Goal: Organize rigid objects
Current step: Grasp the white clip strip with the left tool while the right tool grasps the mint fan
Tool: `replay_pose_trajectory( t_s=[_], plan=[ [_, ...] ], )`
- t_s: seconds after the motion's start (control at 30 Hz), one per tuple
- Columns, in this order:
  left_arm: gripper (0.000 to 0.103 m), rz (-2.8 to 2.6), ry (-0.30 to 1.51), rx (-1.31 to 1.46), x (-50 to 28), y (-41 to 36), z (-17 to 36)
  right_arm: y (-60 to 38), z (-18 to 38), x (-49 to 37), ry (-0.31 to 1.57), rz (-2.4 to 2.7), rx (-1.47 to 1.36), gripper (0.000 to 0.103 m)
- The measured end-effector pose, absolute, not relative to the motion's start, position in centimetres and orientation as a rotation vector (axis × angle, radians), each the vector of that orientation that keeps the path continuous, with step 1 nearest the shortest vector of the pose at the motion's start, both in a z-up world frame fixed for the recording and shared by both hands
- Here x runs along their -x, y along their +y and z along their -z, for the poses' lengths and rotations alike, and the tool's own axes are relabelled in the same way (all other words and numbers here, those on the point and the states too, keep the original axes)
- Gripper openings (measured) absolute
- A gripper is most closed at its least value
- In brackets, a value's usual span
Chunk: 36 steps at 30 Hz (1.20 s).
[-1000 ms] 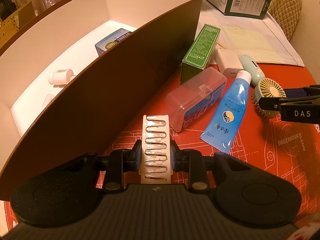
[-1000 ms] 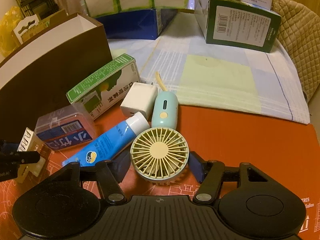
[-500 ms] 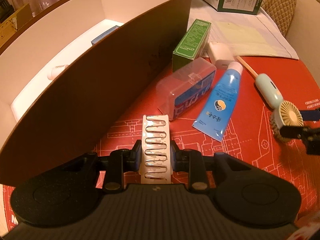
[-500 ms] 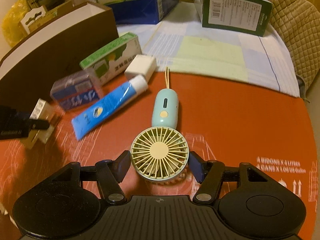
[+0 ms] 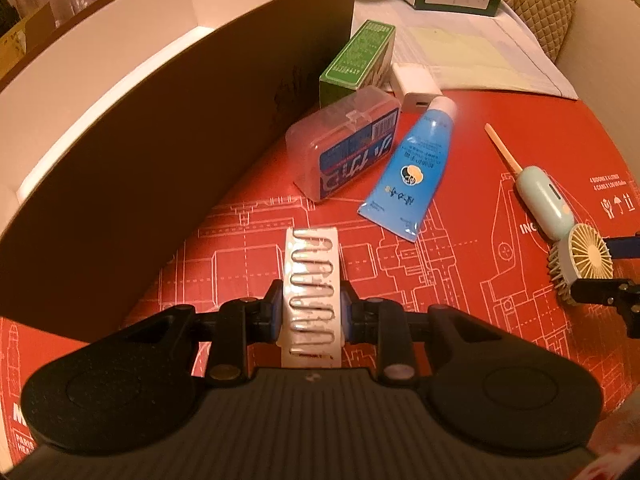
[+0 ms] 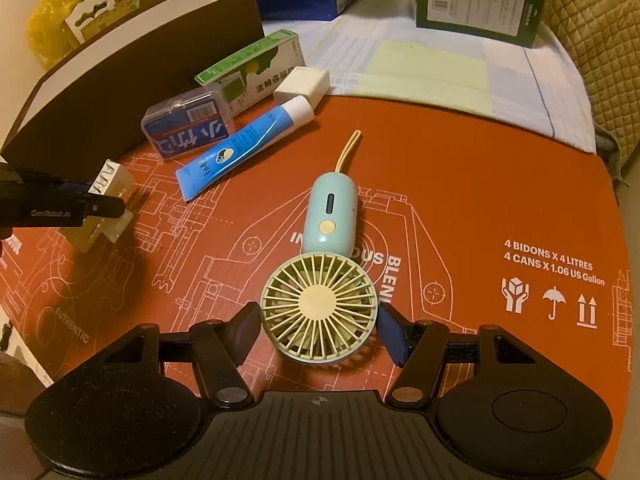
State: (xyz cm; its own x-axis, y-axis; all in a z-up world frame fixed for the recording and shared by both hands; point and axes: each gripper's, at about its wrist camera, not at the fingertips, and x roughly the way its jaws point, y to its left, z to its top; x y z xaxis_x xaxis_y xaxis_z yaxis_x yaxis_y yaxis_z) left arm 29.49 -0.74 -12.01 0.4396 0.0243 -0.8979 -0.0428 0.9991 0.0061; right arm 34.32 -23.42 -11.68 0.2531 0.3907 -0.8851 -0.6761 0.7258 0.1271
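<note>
Handheld fan (image 6: 319, 306), mint body with cream grille: head clamped between the pads of the right gripper (image 6: 318, 332), handle (image 6: 330, 216) pointing away over the red printed mat (image 6: 500, 200), cream wrist strap (image 6: 347, 151) trailing beyond. Whether lifted or resting on the mat, not discernible.

Paper-clip card (image 5: 312, 294), white, rows of silver clips: pinched at both edges by the left gripper (image 5: 311, 312), held over the mat just beside the near wall of the brown box.

Blue tube (image 5: 412, 168), white cap: flat on the mat, cap end away, beyond the clip card.

Clear plastic case (image 5: 346, 146), blue label inside: just left of the tube, close to the brown wall.

White charger block (image 5: 414, 86): at the tube's cap, touching or nearly so.

Green carton (image 5: 358, 60): lying behind the clear case, beside the charger.

Brown box (image 5: 160, 120), white interior, open top: along the left, contents hidden from both views.

Checked cloth (image 6: 440, 56): past the mat's far edge.

Dark green carton (image 6: 478, 0), barcode label: on the cloth, far right.

Quilted cushion (image 6: 592, 32): at the far right edge.
</note>
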Motion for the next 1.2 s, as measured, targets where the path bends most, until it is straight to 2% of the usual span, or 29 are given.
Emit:
replay_pose_trajectory(
  t_s=[0.17, 0.53, 0.67, 0.87, 1.2],
  plan=[
    [0.029, -0.037, 1.127, 0.014, -29.2, -0.9, 12.4, -22.7, 11.8, -34.7, 1.074, -0.708, 0.304, 0.065],
    [0.028, -0.043, 1.121, -0.003, -30.0, -1.1, 12.5, -20.6, 12.8, -36.3, 1.051, -0.644, 0.285, 0.065],
    [0.028, -0.040, 1.122, -0.006, -30.1, -1.2, 12.6, -19.8, 13.1, -36.7, 1.051, -0.640, 0.301, 0.045],
    [0.024, -0.047, 1.127, -0.006, -30.0, -1.1, 12.8, -19.4, 13.5, -36.8, 1.054, -0.634, 0.322, 0.030],
    [0.024, -0.044, 1.109, -0.003, -29.7, -1.1, 12.6, -19.7, 13.4, -36.4, 1.049, -0.648, 0.302, 0.030]
  ],
)
